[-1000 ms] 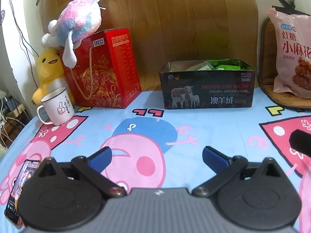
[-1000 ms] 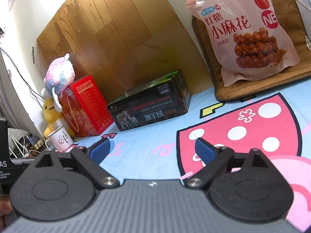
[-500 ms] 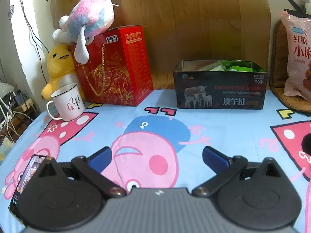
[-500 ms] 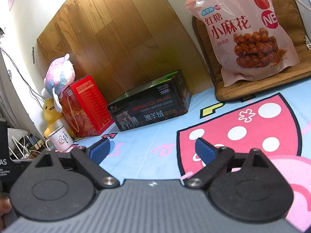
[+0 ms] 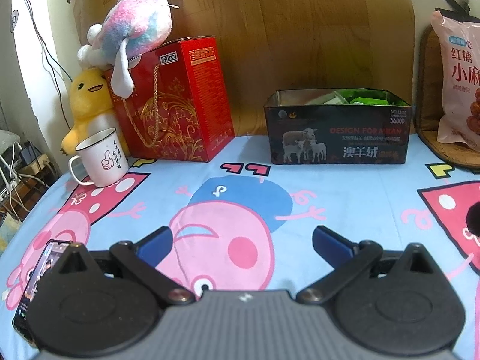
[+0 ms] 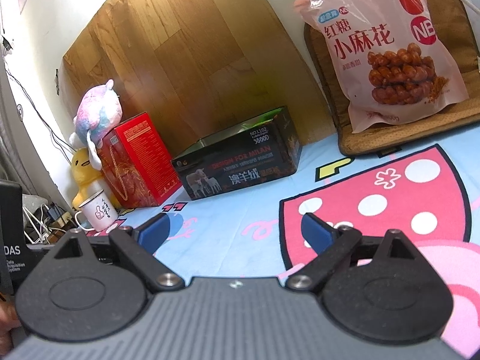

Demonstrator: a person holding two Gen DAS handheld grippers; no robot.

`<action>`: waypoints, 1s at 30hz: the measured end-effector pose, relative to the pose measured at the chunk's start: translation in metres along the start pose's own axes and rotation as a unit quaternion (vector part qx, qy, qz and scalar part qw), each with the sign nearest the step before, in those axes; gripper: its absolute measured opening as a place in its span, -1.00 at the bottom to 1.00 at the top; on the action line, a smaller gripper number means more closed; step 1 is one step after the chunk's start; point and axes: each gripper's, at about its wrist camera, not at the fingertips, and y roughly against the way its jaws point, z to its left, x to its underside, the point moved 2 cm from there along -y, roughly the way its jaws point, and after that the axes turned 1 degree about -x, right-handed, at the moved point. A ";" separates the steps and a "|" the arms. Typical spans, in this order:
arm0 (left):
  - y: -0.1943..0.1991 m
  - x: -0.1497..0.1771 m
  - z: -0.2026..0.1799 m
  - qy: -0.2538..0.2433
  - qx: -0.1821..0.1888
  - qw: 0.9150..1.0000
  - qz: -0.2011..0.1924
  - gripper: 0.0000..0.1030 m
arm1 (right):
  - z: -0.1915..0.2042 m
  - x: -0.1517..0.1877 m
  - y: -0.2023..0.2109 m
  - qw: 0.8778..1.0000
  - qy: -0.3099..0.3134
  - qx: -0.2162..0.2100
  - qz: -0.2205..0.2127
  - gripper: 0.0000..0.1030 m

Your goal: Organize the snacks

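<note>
Both jaws released and empty; far right, soft, light, crinkly snack bag [image 6: 387, 51] of brittle twists, probably best pinched at top seam, bound for tin [image 5: 336, 132].

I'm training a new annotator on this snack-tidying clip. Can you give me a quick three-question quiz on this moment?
1. True or false: the left gripper is shut on a snack packet.
2. What lies on top of the red gift box? A) white enamel mug B) pink-and-blue plush toy C) phone
3. Fill in: the green packets sit inside the dark ____ printed with sheep.

Key
1. False: both it and the right gripper are open and hold nothing.
2. B, the pink-and-blue plush toy; the white enamel mug stands on the sheet.
3. tin.
</note>
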 end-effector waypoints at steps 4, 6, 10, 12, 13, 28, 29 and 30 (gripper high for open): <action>0.003 -0.001 -0.001 0.000 0.003 1.000 -0.004 1.00 | 0.001 0.000 0.000 1.000 0.000 0.000 0.000 0.86; 0.004 -0.001 -0.001 -0.001 0.004 1.000 -0.006 1.00 | 0.001 0.000 0.000 1.000 0.000 0.000 0.000 0.86; 0.006 -0.001 0.000 -0.001 0.001 1.000 -0.010 1.00 | 0.001 0.001 0.000 1.000 -0.001 0.000 0.000 0.86; 0.006 -0.001 0.001 -0.003 -0.006 1.000 -0.009 1.00 | 0.001 0.001 0.000 1.000 -0.001 0.000 0.001 0.86; 0.006 -0.001 0.001 -0.005 -0.011 1.000 -0.007 1.00 | 0.001 0.001 0.000 1.000 -0.001 -0.001 0.001 0.86; 0.013 -0.005 0.006 -0.021 -0.063 0.997 -0.040 1.00 | 0.007 0.001 0.002 1.000 0.015 -0.008 -0.004 0.91; 0.013 -0.004 0.004 -0.026 -0.067 0.997 -0.043 1.00 | 0.007 0.001 0.002 1.000 0.016 -0.008 -0.004 0.92; 0.014 -0.004 0.004 -0.028 -0.067 0.996 -0.044 1.00 | 0.007 0.001 0.002 1.000 0.015 -0.008 -0.004 0.93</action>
